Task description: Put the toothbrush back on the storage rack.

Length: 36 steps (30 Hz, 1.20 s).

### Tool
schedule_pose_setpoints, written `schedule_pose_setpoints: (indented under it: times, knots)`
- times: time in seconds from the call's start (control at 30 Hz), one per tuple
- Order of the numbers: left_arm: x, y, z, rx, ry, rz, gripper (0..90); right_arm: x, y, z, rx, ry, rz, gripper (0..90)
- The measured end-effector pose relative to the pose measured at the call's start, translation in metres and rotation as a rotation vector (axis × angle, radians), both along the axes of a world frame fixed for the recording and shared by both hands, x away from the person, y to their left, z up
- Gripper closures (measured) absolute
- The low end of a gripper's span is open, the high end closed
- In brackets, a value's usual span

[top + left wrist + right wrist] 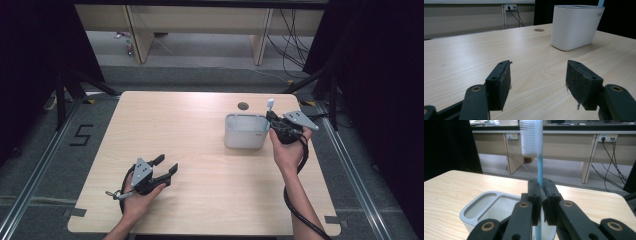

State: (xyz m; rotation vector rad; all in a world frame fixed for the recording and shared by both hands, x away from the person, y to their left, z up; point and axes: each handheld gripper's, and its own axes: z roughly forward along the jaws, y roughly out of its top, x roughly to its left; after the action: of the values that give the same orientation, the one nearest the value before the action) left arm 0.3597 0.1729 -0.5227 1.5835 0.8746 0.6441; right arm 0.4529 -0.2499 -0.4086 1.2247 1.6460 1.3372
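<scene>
A white oval holder with two compartments stands on the wooden table, right of centre. My right gripper hovers at the holder's right end, shut on a light-blue toothbrush. The brush stands upright with its white bristle head on top. In the right gripper view its handle runs down between the closed jaws toward the holder below. My left gripper rests low near the table's front left, open, with nothing between its pads. From there the holder appears farther off to the right.
A round cable hole lies in the tabletop just behind the holder. Beyond the table's far edge are wooden desk legs and hanging cables. Black curtains flank both sides.
</scene>
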Motion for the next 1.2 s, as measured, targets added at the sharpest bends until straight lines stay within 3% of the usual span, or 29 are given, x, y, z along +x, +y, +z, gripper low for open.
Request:
schedule_pose_setpoints:
  times: [0.07,0.13,0.2,0.27,0.33,0.37,0.43,0.6,0.7,0.73,0.8,1.2]
  knots:
    - [0.000,0.000,0.000,-0.001,0.000,0.000,36.3,0.001,0.000,-0.002,-0.002,-0.012,-0.002,85.8]
    - [0.000,0.000,0.000,-0.001,0.001,0.000,36.2,-0.001,0.001,-0.003,0.021,0.008,-0.014,85.8]
    - [0.000,0.000,0.000,-0.001,0.000,-0.002,36.2,0.000,-0.001,-0.004,-0.003,-0.004,-0.004,85.8]
    - [0.000,0.000,0.000,-0.002,0.000,0.000,36.2,0.000,0.000,-0.006,0.018,0.004,-0.012,85.8]
    - [0.000,0.000,0.000,-0.001,-0.001,-0.001,36.2,0.000,0.000,-0.008,0.001,0.000,-0.006,85.8]
    - [0.000,0.000,0.000,-0.001,-0.001,-0.002,36.1,-0.001,0.002,-0.010,0.022,0.013,-0.007,85.8]
    - [0.000,0.000,0.000,0.000,-0.001,-0.003,36.1,0.000,0.001,-0.013,0.001,0.004,-0.005,85.8]
    - [0.000,0.000,0.000,-0.004,0.001,-0.003,36.1,0.000,0.001,-0.015,0.006,0.012,-0.001,85.8]
    - [0.000,0.000,0.000,-0.002,0.000,-0.002,36.1,-0.001,0.002,-0.017,0.026,0.029,-0.013,85.8]
    - [0.000,0.000,0.000,0.001,-0.001,-0.003,36.1,0.000,0.000,-0.018,0.007,0.020,-0.009,85.8]
    - [0.000,0.000,0.000,0.000,-0.001,-0.003,36.1,-0.001,0.001,-0.020,0.023,0.034,-0.012,85.8]
    - [0.000,0.000,0.000,0.001,-0.001,-0.004,36.2,-0.001,-0.001,-0.030,0.001,0.061,-0.005,85.7]
